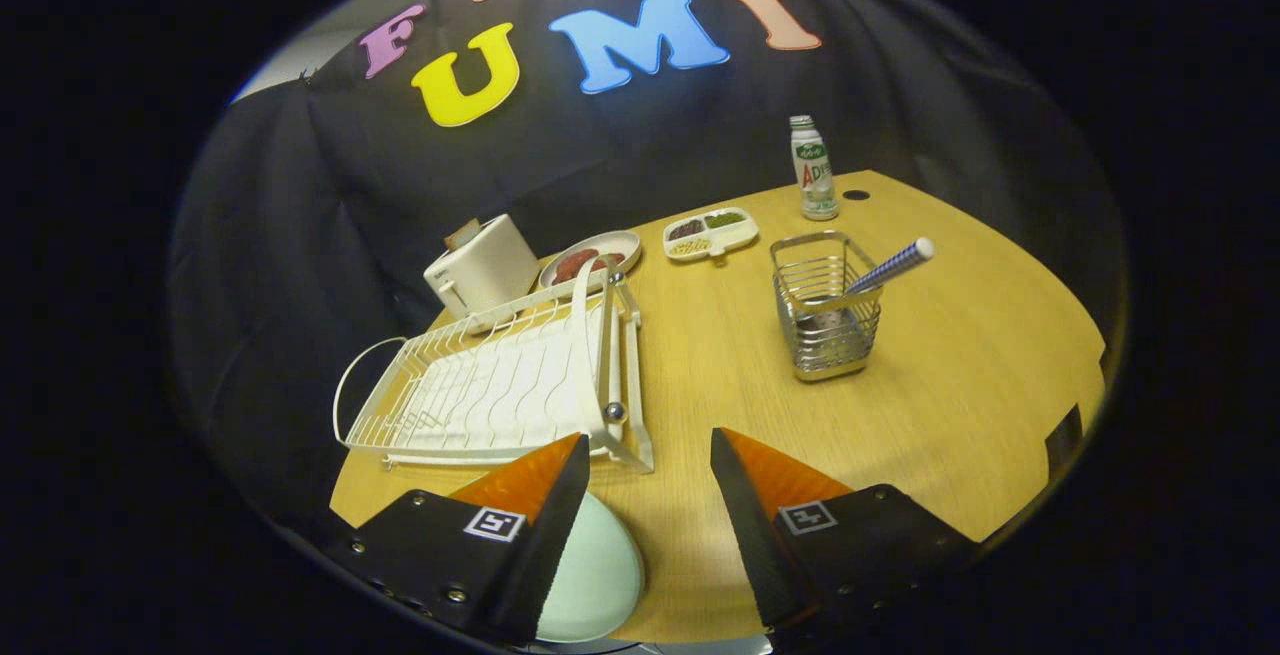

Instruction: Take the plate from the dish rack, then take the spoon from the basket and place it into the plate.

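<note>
Gripper view | hand-held gripper [650, 475] spread wide, pinching nothing | plate [595, 575] lies flat on tabletop [960, 405] by the left finger, dish rack [490, 385] just beyond | spoon [885, 270] leans in basket [825, 310], well ahead | risk — handle slips off when pinched, or light basket tips — spoon drags its rim

Toaster [483, 270], bottle [814, 170], divided snack tray [711, 233], perhaps meat on a dish [590, 260].
</note>
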Demonstrator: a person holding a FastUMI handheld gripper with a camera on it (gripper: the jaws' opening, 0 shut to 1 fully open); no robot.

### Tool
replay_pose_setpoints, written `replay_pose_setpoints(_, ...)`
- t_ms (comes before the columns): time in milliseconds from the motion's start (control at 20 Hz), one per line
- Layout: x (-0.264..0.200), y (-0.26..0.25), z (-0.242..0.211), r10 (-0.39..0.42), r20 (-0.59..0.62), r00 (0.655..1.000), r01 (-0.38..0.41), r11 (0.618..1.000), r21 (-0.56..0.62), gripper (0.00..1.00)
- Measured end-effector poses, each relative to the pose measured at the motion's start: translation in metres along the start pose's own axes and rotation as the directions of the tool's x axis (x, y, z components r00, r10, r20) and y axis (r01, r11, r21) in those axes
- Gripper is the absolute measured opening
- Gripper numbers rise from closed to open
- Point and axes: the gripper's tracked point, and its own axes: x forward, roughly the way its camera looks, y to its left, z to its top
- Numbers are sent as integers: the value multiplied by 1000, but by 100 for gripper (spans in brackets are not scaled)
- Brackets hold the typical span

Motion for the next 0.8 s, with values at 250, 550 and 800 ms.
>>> replay_pose_setpoints(250,0,-63,35,-198,70,978,191,977,91,77)
replay_pose_setpoints(550,6,-117,69,-331,129,935,308,936,170,76)
replay_pose_setpoints(800,18,-135,82,-344,151,927,312,928,203,72)
